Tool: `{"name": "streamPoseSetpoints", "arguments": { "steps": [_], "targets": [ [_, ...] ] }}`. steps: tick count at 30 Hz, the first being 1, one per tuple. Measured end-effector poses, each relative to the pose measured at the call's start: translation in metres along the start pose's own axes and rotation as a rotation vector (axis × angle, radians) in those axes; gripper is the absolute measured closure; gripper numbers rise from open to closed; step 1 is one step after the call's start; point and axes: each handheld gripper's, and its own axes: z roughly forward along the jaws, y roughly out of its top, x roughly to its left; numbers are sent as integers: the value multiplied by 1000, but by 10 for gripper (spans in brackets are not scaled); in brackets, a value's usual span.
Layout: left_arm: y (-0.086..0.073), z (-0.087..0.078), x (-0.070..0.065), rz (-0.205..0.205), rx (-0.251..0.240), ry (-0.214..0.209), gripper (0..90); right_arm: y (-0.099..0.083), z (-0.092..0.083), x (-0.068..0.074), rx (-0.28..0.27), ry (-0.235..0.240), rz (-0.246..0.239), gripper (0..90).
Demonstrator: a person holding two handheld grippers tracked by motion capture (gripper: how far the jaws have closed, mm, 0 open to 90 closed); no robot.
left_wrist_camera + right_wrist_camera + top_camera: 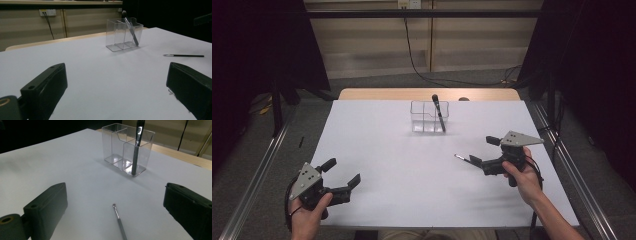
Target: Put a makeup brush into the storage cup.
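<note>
A clear plastic organizer [422,117] stands at the table's far middle, with a dark make-up brush [438,112] leaning in its right-hand compartment, bristles up. A thin dark brush [462,159] lies flat on the white table, just left of my right gripper [483,151], which is open. In the right gripper view that thin brush [119,222] lies between the wide-apart jaws, its tip toward the organizer [112,145]. My left gripper [343,173] is open and empty at the near left. From there the organizer [117,32] and thin brush [183,55] lie farther off.
The white table top [382,150] has a wooden strip [377,94] along its far edge. Metal rails [257,175] run down both sides. A black cable [412,55] hangs from a wall socket behind the table.
</note>
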Motion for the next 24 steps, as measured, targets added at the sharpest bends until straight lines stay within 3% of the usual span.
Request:
{"name": "streamPoseSetpoints", "arguments": {
  "steps": [5, 17, 24],
  "targets": [
    [0, 0, 0, 0, 1, 0, 34, 8, 11, -7, 42, 28, 26, 49],
    [-1, 0, 1, -7, 2, -2, 34, 20, 36, -13, 148, 34, 14, 14],
    [-1, 0, 0, -7, 1, -4, 34, 23, 46, -18, 265, 68, 14, 12]
  ]
}}
